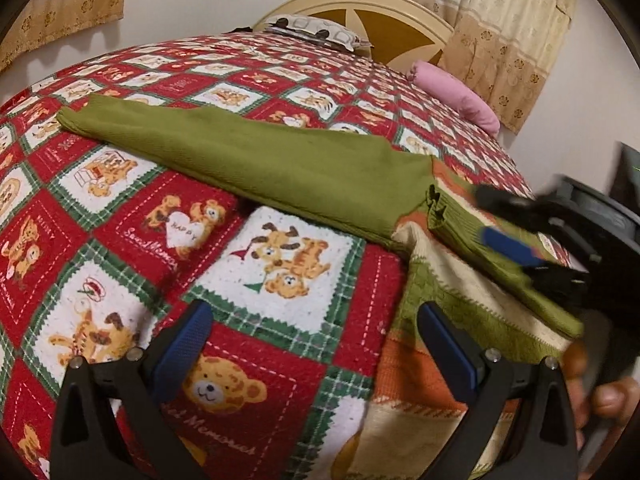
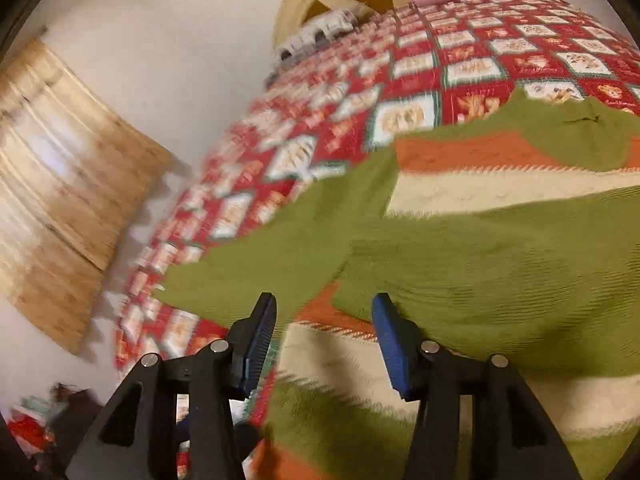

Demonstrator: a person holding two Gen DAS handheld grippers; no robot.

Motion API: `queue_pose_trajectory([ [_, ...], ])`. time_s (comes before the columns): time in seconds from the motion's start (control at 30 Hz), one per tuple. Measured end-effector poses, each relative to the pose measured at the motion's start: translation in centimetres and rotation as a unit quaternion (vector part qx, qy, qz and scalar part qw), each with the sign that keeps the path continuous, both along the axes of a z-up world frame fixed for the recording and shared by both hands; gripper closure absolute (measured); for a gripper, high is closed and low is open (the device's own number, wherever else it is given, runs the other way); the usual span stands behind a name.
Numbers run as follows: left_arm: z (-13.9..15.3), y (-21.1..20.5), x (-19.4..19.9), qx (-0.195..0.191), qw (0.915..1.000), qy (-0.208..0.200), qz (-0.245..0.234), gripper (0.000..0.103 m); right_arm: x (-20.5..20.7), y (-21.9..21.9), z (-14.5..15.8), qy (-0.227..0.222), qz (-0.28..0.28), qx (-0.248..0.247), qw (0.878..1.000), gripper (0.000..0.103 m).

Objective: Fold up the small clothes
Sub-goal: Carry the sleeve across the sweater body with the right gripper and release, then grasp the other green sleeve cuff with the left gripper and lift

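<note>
A green knitted sweater with orange and cream stripes [image 1: 280,164] lies on a bed's red teddy-bear patchwork quilt [image 1: 120,216]. The left hand-held gripper [image 1: 316,344] hovers open; the right hand-held gripper [image 2: 324,336], open, hangs over the sweater's folded body.

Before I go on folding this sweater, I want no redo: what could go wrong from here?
1. The long green sleeve lies stretched out across the bedspread; it may drag and untidy the fold.
2. The right gripper is open above the sweater, at a layered edge; it could pinch just one layer.
3. The left gripper hangs open over bare bedspread and could snag it.
</note>
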State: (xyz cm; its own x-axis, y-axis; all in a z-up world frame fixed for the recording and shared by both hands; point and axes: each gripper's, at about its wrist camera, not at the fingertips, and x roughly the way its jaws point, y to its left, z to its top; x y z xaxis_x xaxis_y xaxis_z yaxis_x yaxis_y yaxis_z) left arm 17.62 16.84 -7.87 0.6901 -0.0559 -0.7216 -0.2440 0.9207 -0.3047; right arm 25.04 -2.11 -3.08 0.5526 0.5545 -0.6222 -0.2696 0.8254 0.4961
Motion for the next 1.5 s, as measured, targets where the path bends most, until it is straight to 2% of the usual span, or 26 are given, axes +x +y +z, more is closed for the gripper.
queue_pose_trajectory([
  [0.03, 0.0, -0.1, -0.4, 0.001, 1.0, 0.001, 0.0, 0.0, -0.4, -0.8, 0.4, -0.015, -0.018, -0.03, 0.999, 0.069],
  [0.07, 0.0, -0.1, -0.4, 0.002, 1.0, 0.002, 0.0, 0.0, -0.7, -1.8, 0.7, -0.026, -0.039, -0.063, 0.997, 0.071],
  [0.1, 0.0, -0.2, -0.2, 0.004, 1.0, 0.003, 0.0, 0.0, -0.8, -2.6, 0.7, -0.029, -0.054, -0.082, 0.995, 0.071],
  [0.17, 0.0, -0.3, -0.1, 0.01, 0.9999, 0.007, 0.0, 0.0, -0.7, -3.5, -0.4, -0.006, -0.064, -0.103, 0.993, 0.071],
  [0.27, -0.1, -0.5, 0.1, 0.016, 0.9998, 0.01, 0.0, 0.0, -0.3, -2.2, -2.7, 0.023, -0.048, -0.11, 0.992, 0.071],
  [0.33, -0.1, -0.5, 0.1, 0.018, 0.9998, 0.012, 0.0, 0.0, -0.5, -0.3, -3.1, 0.004, -0.033, -0.131, 0.991, 0.069],
  [0.37, -0.1, -0.5, 0.1, 0.019, 0.9997, 0.013, 0.0, 0.0, -0.6, 0.8, -2.9, -0.003, -0.018, -0.14, 0.99, 0.069],
  [0.43, -0.2, -0.6, 0.1, 0.022, 0.9997, 0.015, 0.0, 0.0, -0.5, 1.0, -2.2, -0.001, -0.001, -0.121, 0.993, 0.07],
  [0.5, -0.1, -0.6, 0.1, 0.022, 0.9996, 0.016, 0.0, 0.0, -1.0, -0.7, -0.5, -0.021, -0.013, -0.106, 0.994, 0.071],
  [0.53, -0.1, -0.6, 0.1, 0.022, 0.9996, 0.016, 0.0, 0.0, -1.2, -1.9, 0.3, -0.038, -0.03, -0.115, 0.992, 0.071],
  [0.63, -0.2, -0.7, 0.1, 0.025, 0.9995, 0.017, 0.0, 0.0, -2.0, -7.7, 2.2, -0.066, -0.094, -0.165, 0.98, 0.071],
  [0.73, -0.2, -0.9, 0.2, 0.031, 0.9993, 0.021, 0.0, 0.0, -2.0, -13.3, 1.7, -0.051, -0.143, -0.232, 0.961, 0.071],
  [0.8, -0.2, -0.9, 0.2, 0.034, 0.9992, 0.023, 0.0, 0.0, -2.1, -16.7, 0.5, -0.027, -0.154, -0.277, 0.948, 0.071],
  [0.87, -0.3, -0.9, 0.2, 0.035, 0.9991, 0.024, 0.0, 0.0, -2.6, -20.0, -1.3, 0.002, -0.183, -0.348, 0.92, 0.072],
  [0.9, -0.2, -1.0, 0.3, 0.036, 0.9991, 0.024, 0.001, 0.0, -3.0, -22.0, -2.3, 0.018, -0.202, -0.366, 0.908, 0.071],
  [0.93, -0.2, -1.1, 0.3, 0.037, 0.999, 0.025, 0.001, 0.0, -3.5, -24.3, -2.9, 0.029, -0.211, -0.327, 0.921, 0.069],
  [0.97, -0.2, -1.1, 0.3, 0.038, 0.9989, 0.026, 0.001, 0.0, -3.9, -26.5, -2.8, 0.035, -0.223, -0.256, 0.94, 0.065],
  [1.0, -0.2, -1.2, 0.4, 0.041, 0.9988, 0.028, 0.001, 0.0, -3.9, -27.9, -2.8, 0.045, -0.237, -0.218, 0.946, 0.063],
  [1.03, -0.3, -1.3, 0.5, 0.045, 0.9985, 0.031, 0.001, 0.0, -3.9, -28.2, -2.6, 0.047, -0.241, -0.211, 0.946, 0.062],
  [1.13, -0.3, -1.4, 0.6, 0.05, 0.9982, 0.034, 0.001, 0.0, -4.1, -26.3, -1.7, 0.021, -0.266, -0.26, 0.928, 0.062],
  [1.2, -0.3, -1.4, 0.6, 0.045, 0.9985, 0.032, 0.001, 0.0, -5.1, -24.0, 0.0, -0.036, -0.284, -0.276, 0.918, 0.063],
  [1.27, -0.4, -1.5, 0.7, 0.047, 0.9983, 0.033, 0.002, 0.0, -5.4, -21.5, 1.0, -0.07, -0.256, -0.282, 0.922, 0.063],
  [1.37, -0.4, -1.9, 0.9, 0.06, 0.9973, 0.042, 0.001, 0.0, -4.8, -17.7, 0.4, -0.084, -0.192, -0.284, 0.936, 0.063],
  [1.43, -0.4, -1.9, 0.9, 0.062, 0.9971, 0.044, 0.001, 0.0, -4.2, -16.7, -0.8, -0.074, -0.174, -0.284, 0.94, 0.063],
  [1.5, -0.3, -1.6, 0.7, 0.056, 0.9975, 0.042, -0.007, 0.0, -3.2, -16.5, -2.4, -0.037, -0.166, -0.291, 0.941, 0.063],
])
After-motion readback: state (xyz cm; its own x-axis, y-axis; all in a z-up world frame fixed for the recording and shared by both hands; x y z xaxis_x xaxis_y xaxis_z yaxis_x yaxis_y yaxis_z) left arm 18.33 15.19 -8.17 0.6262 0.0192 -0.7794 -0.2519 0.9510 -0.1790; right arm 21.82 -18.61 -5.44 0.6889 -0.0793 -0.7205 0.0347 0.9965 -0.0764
